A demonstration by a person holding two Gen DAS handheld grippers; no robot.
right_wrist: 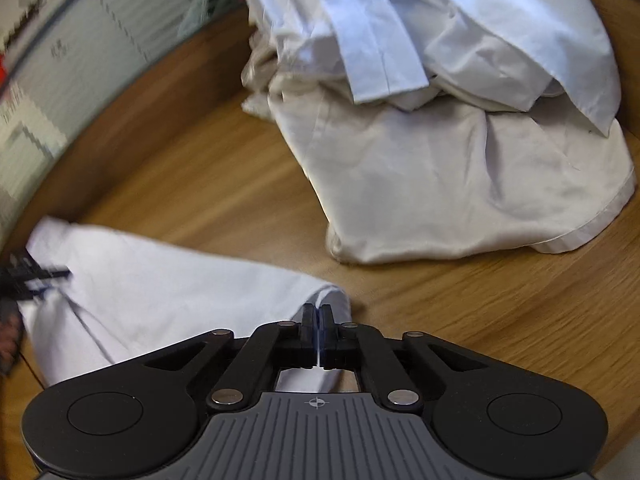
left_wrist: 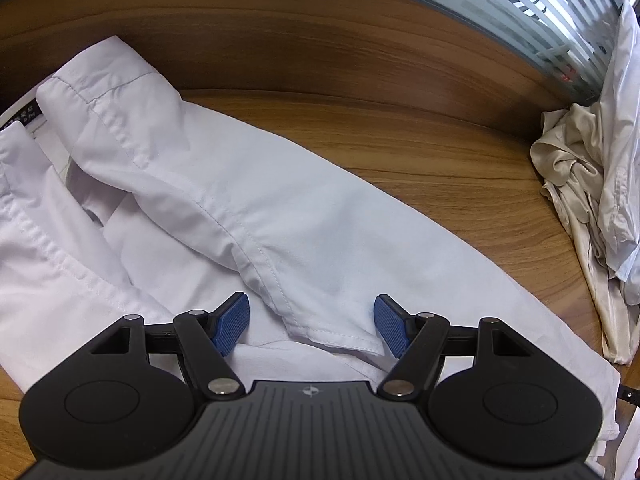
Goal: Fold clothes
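A white shirt [left_wrist: 240,200] lies spread on the wooden table [left_wrist: 400,140], its collar [left_wrist: 100,92] at the upper left. My left gripper [left_wrist: 312,316] hovers open just above it. A folded sleeve's hem [left_wrist: 340,336] lies between the blue pads [left_wrist: 232,328], and neither pad presses on it. In the right wrist view the same white shirt [right_wrist: 160,280] runs off to the left. My right gripper [right_wrist: 319,312] is shut on a corner of it, with a thin sliver of white cloth showing between the closed fingers.
A heap of cream and white clothes [right_wrist: 440,140] sits on the table beyond the right gripper, and it shows at the right edge [left_wrist: 592,200] of the left wrist view. A frosted glass partition [left_wrist: 520,8] runs behind the table. Bare wood [right_wrist: 200,180] lies between shirt and heap.
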